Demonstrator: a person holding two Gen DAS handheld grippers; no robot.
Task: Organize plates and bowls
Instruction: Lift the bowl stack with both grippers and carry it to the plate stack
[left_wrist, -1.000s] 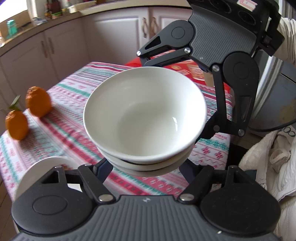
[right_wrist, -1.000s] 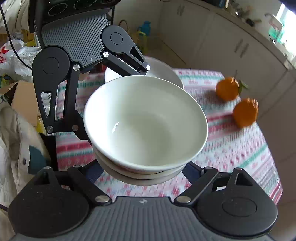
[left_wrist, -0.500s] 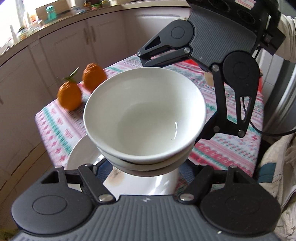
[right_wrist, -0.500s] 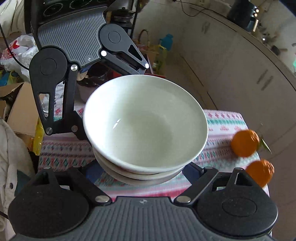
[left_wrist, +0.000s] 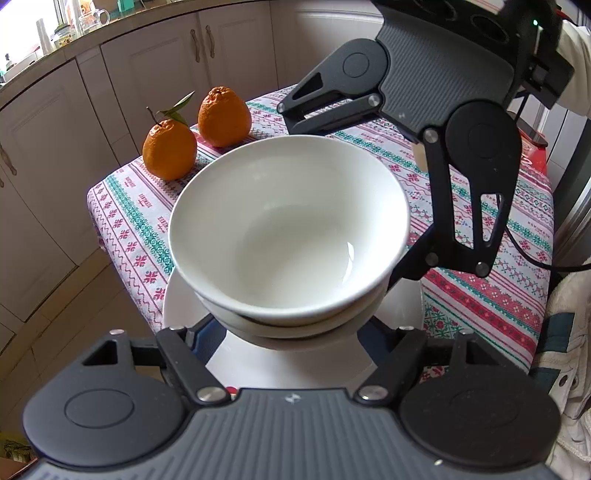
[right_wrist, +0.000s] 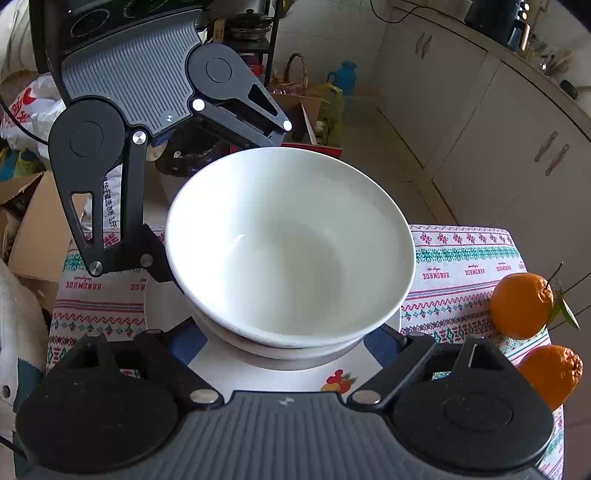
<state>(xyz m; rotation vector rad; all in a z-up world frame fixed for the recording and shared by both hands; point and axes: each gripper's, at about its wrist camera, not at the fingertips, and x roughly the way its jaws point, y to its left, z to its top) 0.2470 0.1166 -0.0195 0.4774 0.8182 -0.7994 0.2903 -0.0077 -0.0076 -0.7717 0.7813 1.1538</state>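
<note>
Two stacked white bowls (left_wrist: 288, 236) hang between my two grippers, which face each other across the stack. My left gripper (left_wrist: 291, 332) is shut on the near side of the lower bowl, its fingertips hidden under the rim. My right gripper (right_wrist: 291, 339) is shut on the opposite side of the stacked bowls (right_wrist: 288, 251). Directly below lies a white plate (left_wrist: 177, 306) on the patterned tablecloth; in the right wrist view the plate (right_wrist: 236, 369) shows a small fruit print. I cannot tell whether the stack touches the plate.
Two oranges (left_wrist: 169, 147) (left_wrist: 223, 116) with leaves sit near the table's corner, also the oranges (right_wrist: 521, 306) in the right wrist view. The tablecloth (left_wrist: 480, 295) covers a small table beside cream cabinets (left_wrist: 48, 166). Boxes and bags (right_wrist: 33, 229) crowd the floor beyond.
Both grippers have carried the bowl stack sideways across the table, so it now hangs over the white plate. The oranges and table edge have shifted in both views. The grips are unchanged.
</note>
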